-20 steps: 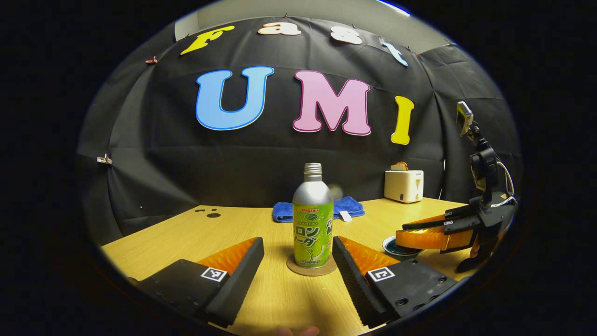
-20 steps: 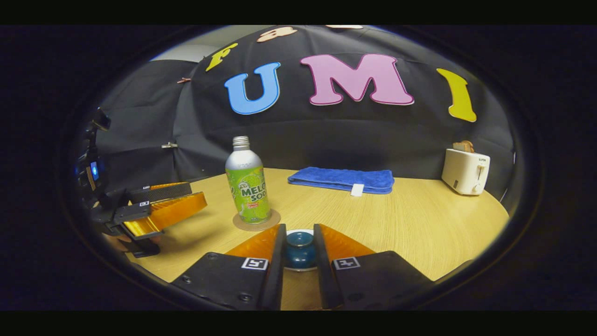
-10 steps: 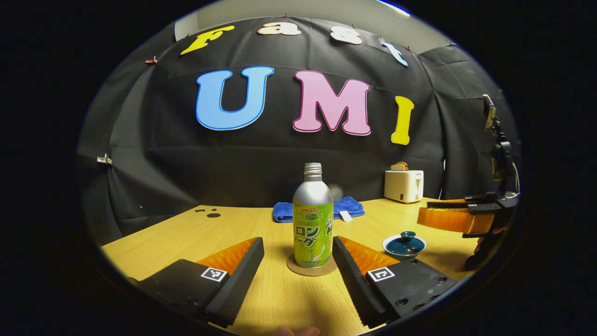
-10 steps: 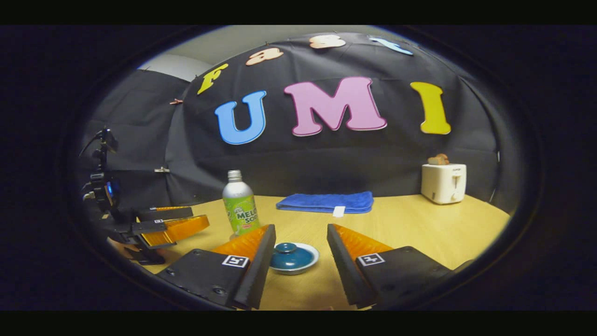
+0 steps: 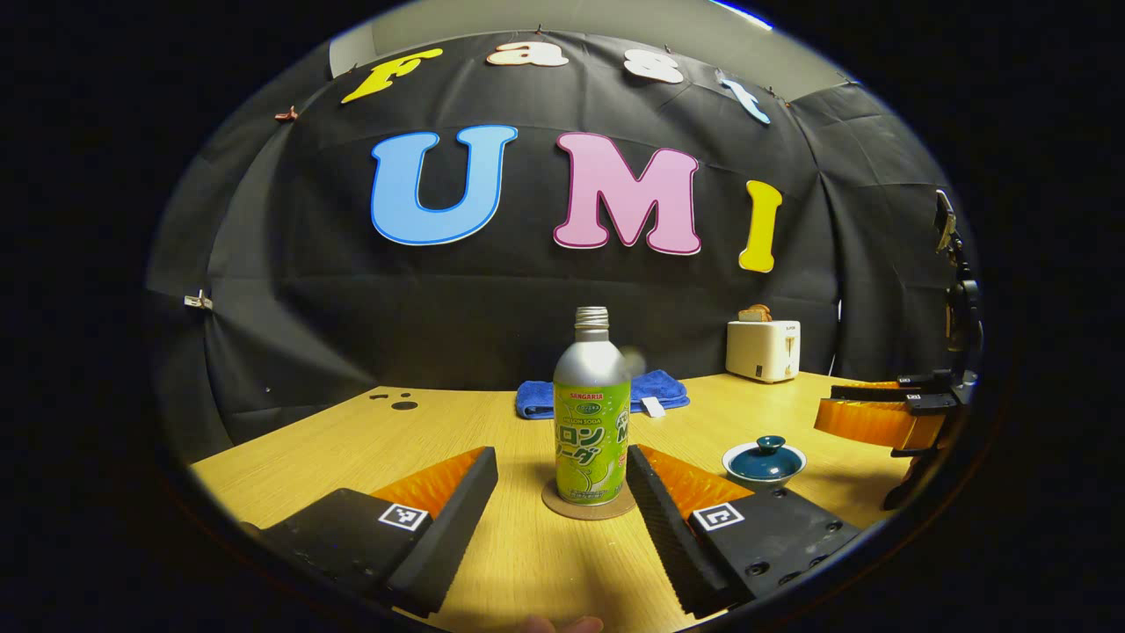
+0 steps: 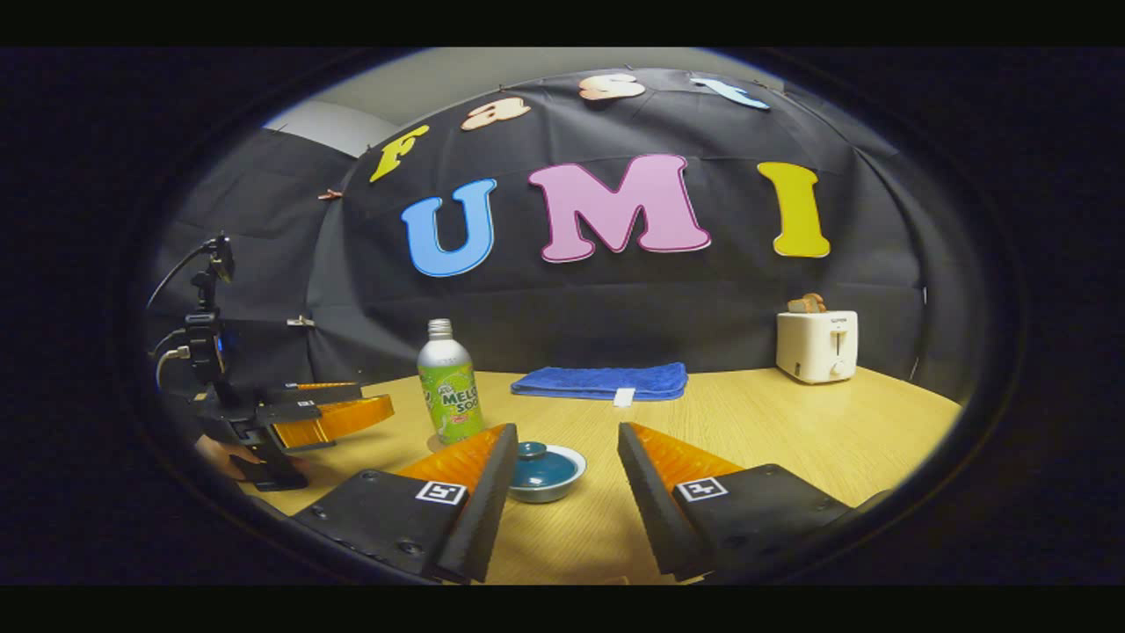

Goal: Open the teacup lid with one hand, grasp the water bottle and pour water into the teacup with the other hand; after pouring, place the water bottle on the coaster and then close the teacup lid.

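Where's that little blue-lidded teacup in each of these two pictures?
Left gripper view: the teacup sits right of centre on the table, right of the bottle.
Right gripper view: the teacup sits low at centre, between the open fingers.
Shared landmark: the white toaster at the back.

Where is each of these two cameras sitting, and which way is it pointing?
Left gripper view: rides the left hand-held gripper, low over the wooden table, facing the green-labelled silver bottle on its round cork coaster; its open fingers show below.
Right gripper view: rides the right hand-held gripper, facing the lidded teal teacup; its open fingers show below.
Both share the bottle, teacup, folded blue towel, white toaster.
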{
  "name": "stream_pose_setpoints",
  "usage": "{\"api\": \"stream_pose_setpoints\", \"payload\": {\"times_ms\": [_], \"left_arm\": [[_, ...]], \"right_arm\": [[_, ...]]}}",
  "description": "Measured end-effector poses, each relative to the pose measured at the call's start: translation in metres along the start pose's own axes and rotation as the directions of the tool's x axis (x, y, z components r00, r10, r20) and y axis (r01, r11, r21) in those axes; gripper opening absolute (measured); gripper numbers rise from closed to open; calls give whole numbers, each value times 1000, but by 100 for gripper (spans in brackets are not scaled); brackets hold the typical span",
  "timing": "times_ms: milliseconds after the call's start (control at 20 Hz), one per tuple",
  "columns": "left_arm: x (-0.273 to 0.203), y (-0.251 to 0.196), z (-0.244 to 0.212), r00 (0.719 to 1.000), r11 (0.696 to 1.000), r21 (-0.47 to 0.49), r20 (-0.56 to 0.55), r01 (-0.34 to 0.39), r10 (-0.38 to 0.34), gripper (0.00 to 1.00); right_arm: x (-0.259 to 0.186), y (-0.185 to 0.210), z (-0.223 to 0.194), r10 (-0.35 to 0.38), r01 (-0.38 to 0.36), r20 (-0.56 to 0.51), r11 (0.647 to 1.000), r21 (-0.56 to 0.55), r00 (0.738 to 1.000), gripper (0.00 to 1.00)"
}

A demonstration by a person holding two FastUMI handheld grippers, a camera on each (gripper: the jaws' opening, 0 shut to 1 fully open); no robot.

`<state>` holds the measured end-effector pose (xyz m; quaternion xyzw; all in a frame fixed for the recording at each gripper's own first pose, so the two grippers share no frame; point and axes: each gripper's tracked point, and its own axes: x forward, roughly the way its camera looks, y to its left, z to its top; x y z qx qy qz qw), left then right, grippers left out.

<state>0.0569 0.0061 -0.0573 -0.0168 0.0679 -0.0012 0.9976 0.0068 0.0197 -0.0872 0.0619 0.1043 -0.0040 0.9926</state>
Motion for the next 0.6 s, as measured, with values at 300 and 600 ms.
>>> {"api": "stream_pose_setpoints", "payload": {"times_ms": [300, 600], "left_arm": [[0, -1, 0, 1000, 1000, 1, 0, 0, 0, 94], [0, 0, 0, 1000, 1000, 1, 0, 0, 0, 94]], "right_arm": [[4, -3, 0, -24, 24, 4, 999, -46, 1000, 75], [4, -5, 0, -38, 38, 6, 998, -47, 999, 83]]}}
